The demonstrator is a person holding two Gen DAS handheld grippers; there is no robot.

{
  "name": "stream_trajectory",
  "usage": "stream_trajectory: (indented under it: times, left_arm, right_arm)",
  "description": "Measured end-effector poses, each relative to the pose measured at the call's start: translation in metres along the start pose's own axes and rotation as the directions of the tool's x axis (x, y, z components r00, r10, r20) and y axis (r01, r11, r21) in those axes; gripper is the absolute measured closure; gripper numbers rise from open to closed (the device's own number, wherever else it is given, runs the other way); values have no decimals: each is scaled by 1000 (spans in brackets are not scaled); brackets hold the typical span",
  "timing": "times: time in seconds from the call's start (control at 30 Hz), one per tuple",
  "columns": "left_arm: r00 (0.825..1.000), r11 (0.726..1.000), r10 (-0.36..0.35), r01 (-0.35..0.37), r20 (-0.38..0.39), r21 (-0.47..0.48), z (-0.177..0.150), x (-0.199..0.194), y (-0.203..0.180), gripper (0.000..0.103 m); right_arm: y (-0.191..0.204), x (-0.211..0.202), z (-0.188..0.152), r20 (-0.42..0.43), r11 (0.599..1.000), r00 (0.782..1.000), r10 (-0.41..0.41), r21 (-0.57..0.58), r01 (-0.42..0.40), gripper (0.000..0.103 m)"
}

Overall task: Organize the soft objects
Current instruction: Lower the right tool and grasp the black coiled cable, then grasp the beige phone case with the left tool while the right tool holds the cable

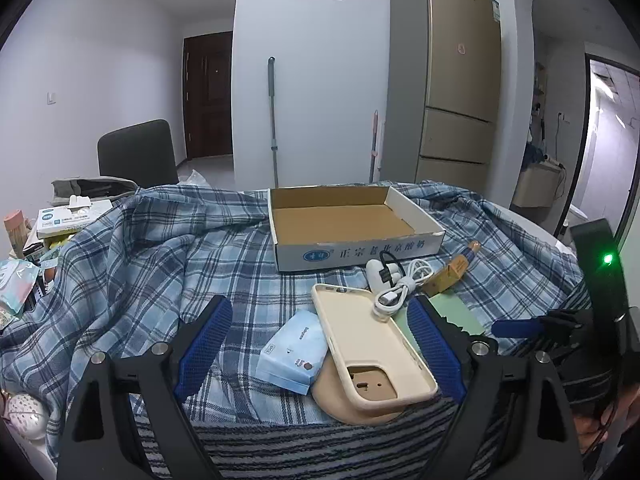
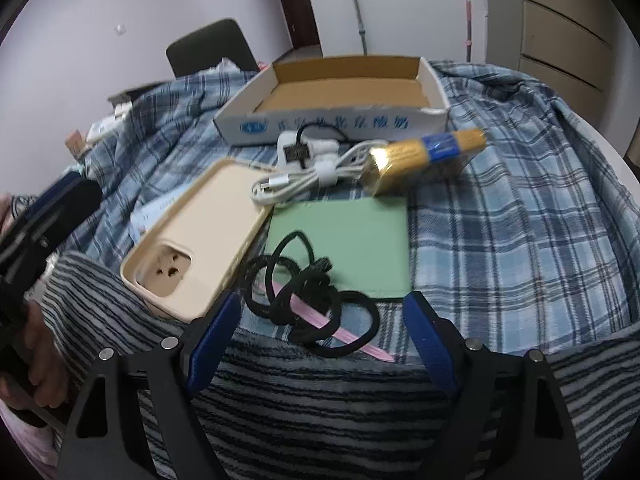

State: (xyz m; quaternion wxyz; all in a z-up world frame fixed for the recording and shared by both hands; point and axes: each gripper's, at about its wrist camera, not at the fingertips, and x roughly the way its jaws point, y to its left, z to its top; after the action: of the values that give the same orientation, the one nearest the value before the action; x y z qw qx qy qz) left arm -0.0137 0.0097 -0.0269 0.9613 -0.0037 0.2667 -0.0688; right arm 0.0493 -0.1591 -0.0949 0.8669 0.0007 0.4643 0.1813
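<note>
Both grippers stood released. Between the left gripper (image 1: pixel 320 344) pads lay the phone case (image 1: pixel 372 348); black hair ties (image 2: pixel 312 304) lay between the right gripper (image 2: pixel 320 340) pads, untouched.

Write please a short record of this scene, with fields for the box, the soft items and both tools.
box: open cardboard box, nothing inside
surface: blue plaid cloth
near left tool: beige silicone phone case, light blue tissue pack
near right tool: black elastic hair ties, partly on a green flat card
tools: both open, holding nothing
</note>
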Motion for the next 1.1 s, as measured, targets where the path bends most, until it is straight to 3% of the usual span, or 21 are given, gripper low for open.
stream_trajectory:
  times: [0.1,0.23,0.33,0.37,0.43,0.57,0.7,0.8,0.9,1.03,1.1]
  left_arm:
    - [1000,1000,-2,2,5,22,-1,0,-4,12]
    - [1000,1000,-7,7,3,24,-2,0,-5,12]
    - [1000,1000,-6,6,-2,14,-2,1,-4,12]
    - [1000,1000,-6,6,-3,11,-2,1,-4,12]
    - [1000,1000,-5,5,-3,10,-2,1,-3,12]
    - [1000,1000,-5,5,7,10,-2,-2,-3,12]
    - [1000,1000,-8,7,22,5,-2,-5,-1,12]
    - [1000,1000,-1,1,25,3,-1,-6,0,12]
    - [1000,1000,3,-3,16,7,-1,-5,-1,12]
    - [999,999,-34,34,-28,12,1,-1,-3,12]
    - [997,999,-38,39,-64,27,0,2,-9,12]
  right_arm:
    - [2,8,-3,-25,1000,999,21,-2,-21,25]
    - [5,8,-3,-9,1000,1000,-9,-25,8,34]
    - [8,8,-3,-1,999,1000,-30,-39,30,55]
    - [9,8,-2,1,999,999,-33,-41,33,68]
    - [9,6,-3,10,999,999,-31,-43,32,74]
    - [11,-10,-4,85,998,996,-40,-53,45,91]
    - [12,-35,-4,190,995,981,-47,-73,62,93]
    - [11,-64,-2,308,992,950,-56,-93,89,93]
    - [9,-91,2,425,979,900,-102,-116,166,93]
    - [1,-111,8,510,958,846,-157,-129,256,93]
    - [-6,-110,11,517,952,836,-182,-121,282,94]
